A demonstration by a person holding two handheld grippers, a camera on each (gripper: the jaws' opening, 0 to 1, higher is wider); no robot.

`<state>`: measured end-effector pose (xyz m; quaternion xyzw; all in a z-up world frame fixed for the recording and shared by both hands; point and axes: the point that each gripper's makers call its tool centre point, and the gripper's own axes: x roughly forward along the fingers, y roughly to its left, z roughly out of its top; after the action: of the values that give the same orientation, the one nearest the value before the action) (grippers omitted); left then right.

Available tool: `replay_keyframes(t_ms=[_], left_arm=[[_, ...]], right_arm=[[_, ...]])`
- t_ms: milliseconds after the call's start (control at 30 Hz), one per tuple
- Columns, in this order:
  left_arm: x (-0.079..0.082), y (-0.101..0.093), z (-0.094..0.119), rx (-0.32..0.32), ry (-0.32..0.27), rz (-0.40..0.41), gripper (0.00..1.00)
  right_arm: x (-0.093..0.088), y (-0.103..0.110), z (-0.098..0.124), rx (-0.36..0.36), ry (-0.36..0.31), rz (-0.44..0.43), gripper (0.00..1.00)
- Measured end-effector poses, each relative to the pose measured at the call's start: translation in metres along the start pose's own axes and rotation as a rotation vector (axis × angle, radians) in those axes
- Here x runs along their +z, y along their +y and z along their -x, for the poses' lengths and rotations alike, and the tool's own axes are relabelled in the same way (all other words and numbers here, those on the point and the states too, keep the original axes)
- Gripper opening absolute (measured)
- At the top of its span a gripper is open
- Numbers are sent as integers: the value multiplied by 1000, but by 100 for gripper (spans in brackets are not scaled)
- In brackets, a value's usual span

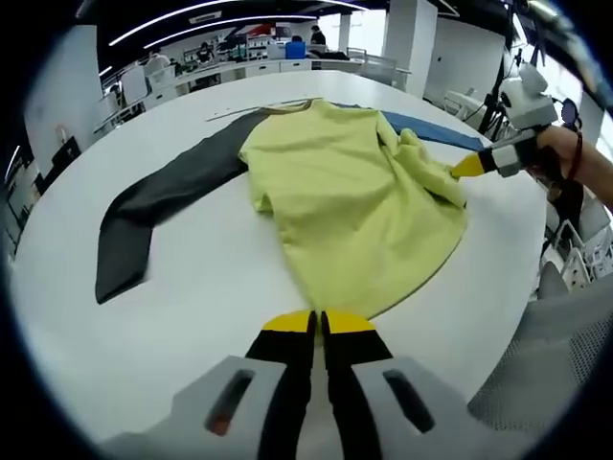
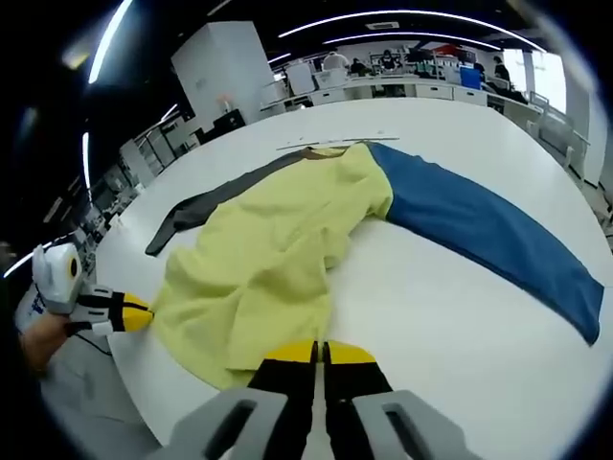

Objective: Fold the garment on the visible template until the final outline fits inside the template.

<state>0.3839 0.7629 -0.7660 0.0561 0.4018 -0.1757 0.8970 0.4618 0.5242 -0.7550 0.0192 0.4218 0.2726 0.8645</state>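
Jaws pressed together on both units, nothing visibly between the yellow tips in their own views. Left gripper [image 1: 318, 322] sits at the near hem of the garment [image 1: 354, 196], tips just at the fabric edge; can't tell if it has cloth pinched. Right gripper [image 2: 319, 353] likewise closed at the rumpled side of the yellow body. Seen from the left gripper view, its yellow tip touches the bunched fabric by the side seam; grip or mere contact, can't tell.

Garment: long-sleeve shirt, yellow-green body, one dark grey sleeve [image 1: 158, 206] stretched out flat, one blue sleeve [image 2: 484, 225] laid out to the other side. It lies mid-table, collar away from the person. Body is wrinkled and partly lifted on the blue-sleeve side.

Handling, my read: light, limp knit, no stiffness, will drape and drag. Likely to slide easily on the smooth top, so pulls will shift the whole piece. Best holds: hem corners, shoulder seams, cuffs; pinch a single layer edge, not a bunch.

Template: a thin line near the collar [image 1: 251, 110] may be its edge; can't confirm the outline.

Surface: big round white table [image 1: 211, 316], smooth, matte.

Room: open office or lab, desks and shelving behind, people in the far background, ceiling strip lights, mesh chair close by.
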Motion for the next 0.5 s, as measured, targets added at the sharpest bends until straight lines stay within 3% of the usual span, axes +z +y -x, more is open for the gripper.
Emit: replay_keyframes(t_ms=[500], left_arm=[[-4,13,19,9,-7,-12,0]], right_arm=[[-11,-35,34,-92,-50,-69,0]])
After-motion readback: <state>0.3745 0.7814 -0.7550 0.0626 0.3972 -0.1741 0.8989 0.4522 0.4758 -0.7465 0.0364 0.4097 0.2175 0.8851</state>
